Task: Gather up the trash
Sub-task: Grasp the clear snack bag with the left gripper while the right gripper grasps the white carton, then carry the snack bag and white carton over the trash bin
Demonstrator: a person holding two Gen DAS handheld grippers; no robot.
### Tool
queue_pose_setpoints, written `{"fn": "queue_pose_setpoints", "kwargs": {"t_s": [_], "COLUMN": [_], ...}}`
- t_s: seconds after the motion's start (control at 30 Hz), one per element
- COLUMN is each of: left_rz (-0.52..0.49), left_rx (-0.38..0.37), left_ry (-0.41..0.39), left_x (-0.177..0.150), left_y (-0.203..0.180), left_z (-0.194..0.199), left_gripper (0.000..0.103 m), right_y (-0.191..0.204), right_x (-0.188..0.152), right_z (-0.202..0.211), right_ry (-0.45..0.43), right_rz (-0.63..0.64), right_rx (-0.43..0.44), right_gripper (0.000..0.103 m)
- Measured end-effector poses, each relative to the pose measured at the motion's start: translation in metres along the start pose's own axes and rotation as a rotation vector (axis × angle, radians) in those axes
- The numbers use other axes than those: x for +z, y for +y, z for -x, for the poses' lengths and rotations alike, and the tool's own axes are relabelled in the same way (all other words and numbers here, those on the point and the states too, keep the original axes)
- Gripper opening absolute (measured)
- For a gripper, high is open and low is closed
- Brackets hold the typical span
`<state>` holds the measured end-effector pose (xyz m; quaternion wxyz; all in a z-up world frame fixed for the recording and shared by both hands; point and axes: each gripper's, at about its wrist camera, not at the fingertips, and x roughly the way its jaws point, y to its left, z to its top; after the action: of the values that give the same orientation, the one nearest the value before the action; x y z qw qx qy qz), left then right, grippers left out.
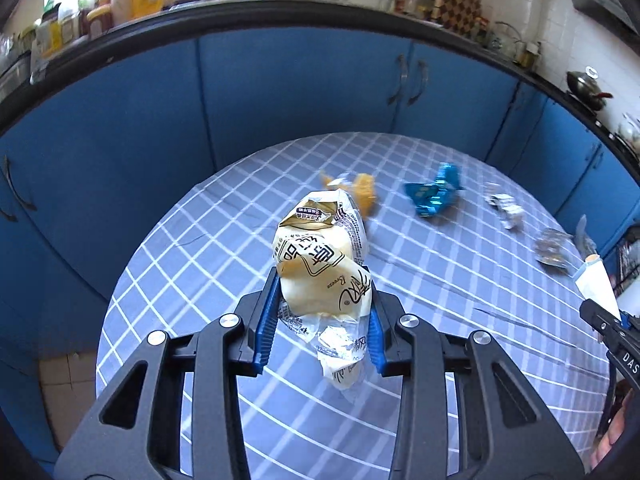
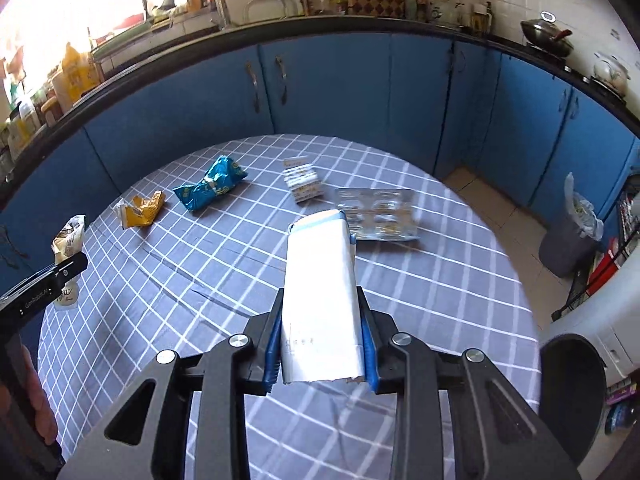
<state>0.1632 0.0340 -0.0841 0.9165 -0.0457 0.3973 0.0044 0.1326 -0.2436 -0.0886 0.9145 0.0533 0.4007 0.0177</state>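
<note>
My left gripper (image 1: pixel 322 300) is shut on a crumpled cream and gold wrapper (image 1: pixel 320 256), held above the checked tablecloth (image 1: pixel 192 264). My right gripper (image 2: pixel 320 328) is shut on a white carton (image 2: pixel 320 280), held above the same cloth (image 2: pixel 200 256). On the table lie an orange wrapper (image 2: pixel 140 208), a blue wrapper (image 2: pixel 212 184), a small folded packet (image 2: pixel 304 184) and a silver blister pack (image 2: pixel 376 216). The left view also shows the orange wrapper (image 1: pixel 364 192), the blue wrapper (image 1: pixel 434 194) and the white carton (image 1: pixel 596 284). The cream wrapper shows at the right view's left edge (image 2: pixel 68 240).
Blue cabinets (image 2: pixel 340 92) under a dark countertop curve behind the round table. A grey bin with a plastic liner (image 2: pixel 568 236) stands on the floor at the right. A dark round container (image 2: pixel 576 392) sits at the near right, beside the table edge.
</note>
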Motion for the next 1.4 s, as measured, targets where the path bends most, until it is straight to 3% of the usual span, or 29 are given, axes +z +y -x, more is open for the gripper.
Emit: {"fn": "queue_pose_setpoints", "kwargs": {"t_s": [0.67, 1.4], "left_rz": [-0.204, -0.441], "left_rx": [-0.117, -0.252], "left_ry": [-0.052, -0.056], "left_x": [-0.024, -0.061], "left_y": [-0.135, -0.292], "left_z": [0.056, 0.079], "left_gripper": [0.038, 0.038], "right_y": [-0.118, -0.222], "right_x": [-0.036, -0.079], "right_z": [0.086, 0.116], "right_ry": [-0.103, -0.116], "right_rz": [-0.132, -0.259], "right_rx": [-0.102, -0.175], "right_gripper": [0.031, 0.031]}}
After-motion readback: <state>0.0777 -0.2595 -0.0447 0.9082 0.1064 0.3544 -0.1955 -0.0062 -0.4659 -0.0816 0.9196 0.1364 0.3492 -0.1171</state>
